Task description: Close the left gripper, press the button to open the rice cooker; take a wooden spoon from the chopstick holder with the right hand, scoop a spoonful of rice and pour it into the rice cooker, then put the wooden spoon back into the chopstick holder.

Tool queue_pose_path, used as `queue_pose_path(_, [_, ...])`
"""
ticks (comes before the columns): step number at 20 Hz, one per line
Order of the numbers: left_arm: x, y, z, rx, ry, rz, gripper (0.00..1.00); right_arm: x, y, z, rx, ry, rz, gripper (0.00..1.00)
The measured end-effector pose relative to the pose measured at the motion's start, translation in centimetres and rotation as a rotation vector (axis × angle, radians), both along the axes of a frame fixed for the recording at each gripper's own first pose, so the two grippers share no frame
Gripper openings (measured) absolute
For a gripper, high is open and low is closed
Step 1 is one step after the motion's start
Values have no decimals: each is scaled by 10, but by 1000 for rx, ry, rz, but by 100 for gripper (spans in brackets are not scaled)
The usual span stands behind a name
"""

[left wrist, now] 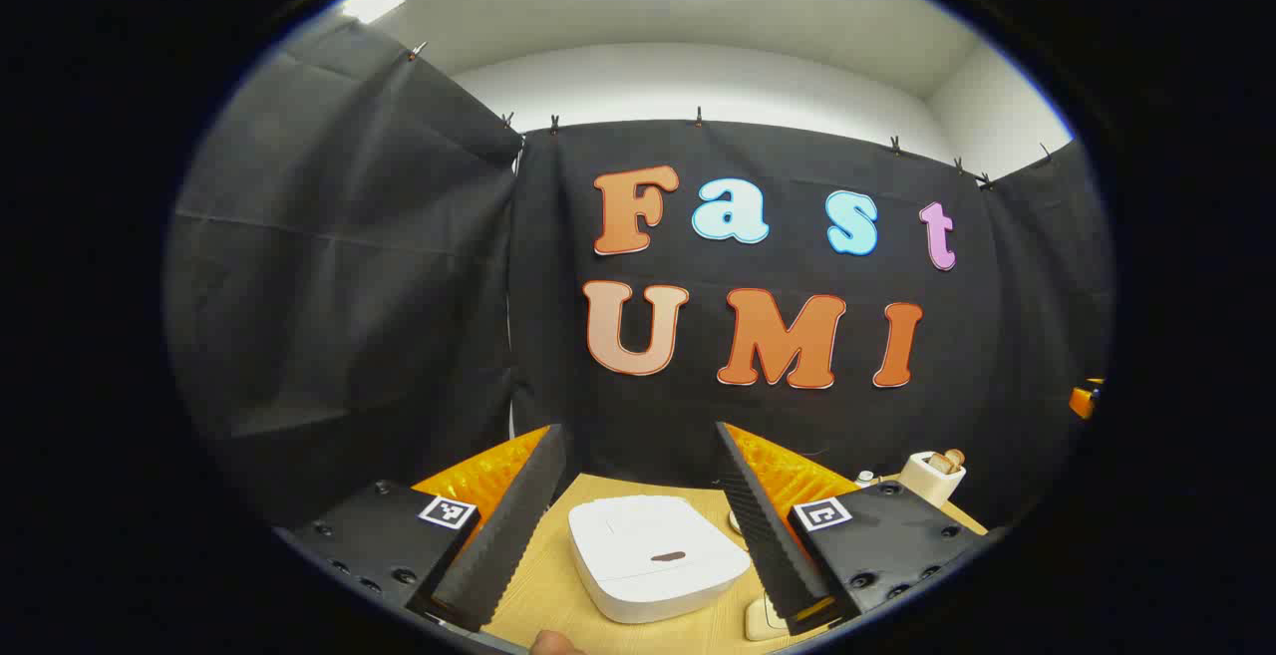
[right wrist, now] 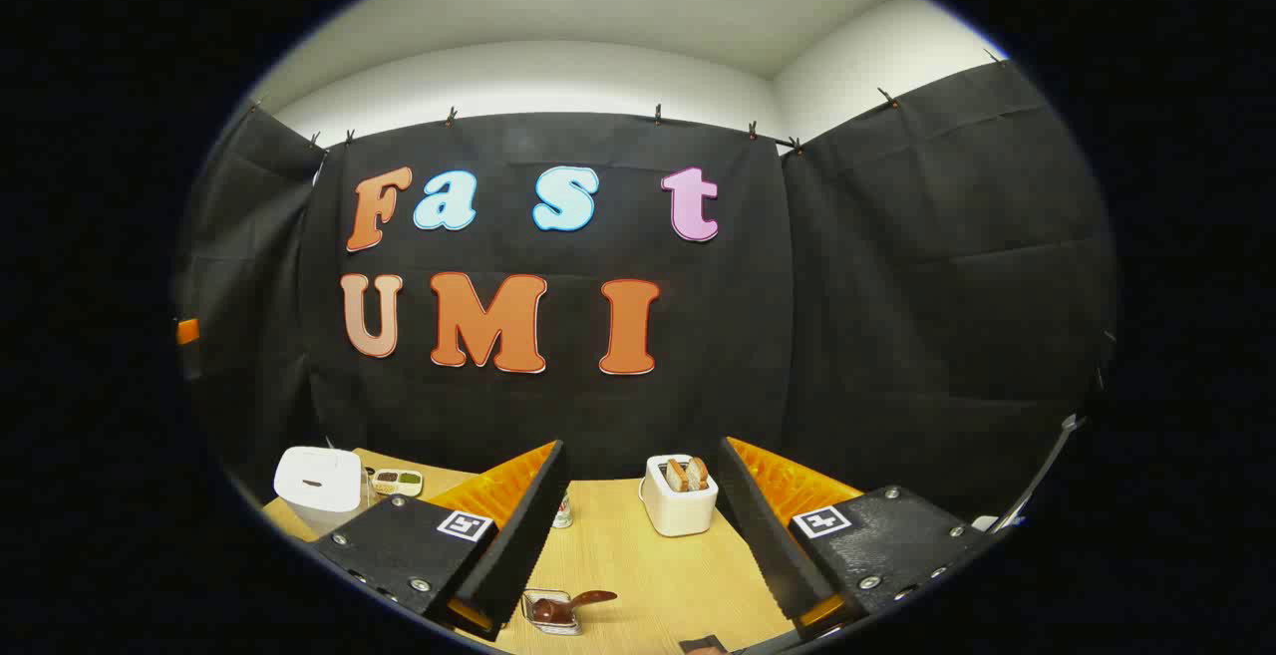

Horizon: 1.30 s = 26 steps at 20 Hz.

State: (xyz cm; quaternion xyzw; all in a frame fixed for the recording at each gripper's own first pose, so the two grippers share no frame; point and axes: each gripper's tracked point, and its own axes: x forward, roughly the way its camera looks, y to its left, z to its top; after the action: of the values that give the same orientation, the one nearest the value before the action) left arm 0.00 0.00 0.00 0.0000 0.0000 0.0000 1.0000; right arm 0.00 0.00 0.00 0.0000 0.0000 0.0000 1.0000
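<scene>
- wooden table (right wrist: 648, 565): we see its pale top running to the foot of the black cloth wall in both views.
- rice cooker (left wrist: 653, 555): white, lid down, sitting on the table between the left gripper's two fingers in the left gripper view, nothing touching it. a small dark oval mark shows on the lid. in the right gripper view we find it far left (right wrist: 319, 484) at the table edge.
- left gripper (left wrist: 638, 525): jaws spread wide, fingers standing to either side of the cooker and apart from it; nothing held.
- right gripper (right wrist: 643, 535): jaws also spread wide, nothing between them but bare table.
- chopstick holder (right wrist: 679, 505): a white container standing ahead of the right gripper, between its fingers but farther back. in the left gripper view it stands far right (left wrist: 932, 478).
- wooden spoon (right wrist: 686, 474): we take the rounded wooden ends poking out of the holder's top for it; which of them is the spoon we cannot tell.
- small clear dish (right wrist: 550, 610): near the right gripper's left finger, holding something dark with a brown handle resting across it.
- divided tray (right wrist: 397, 482): just beside the cooker in the right gripper view, contents too small to tell.
</scene>
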Motion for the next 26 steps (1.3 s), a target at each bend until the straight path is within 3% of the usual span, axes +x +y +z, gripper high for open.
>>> queue_pose_path(26, [13, -6, -5, -10, 5, -8, 100, 12, 2, -2, -3, 6, 4, 94])
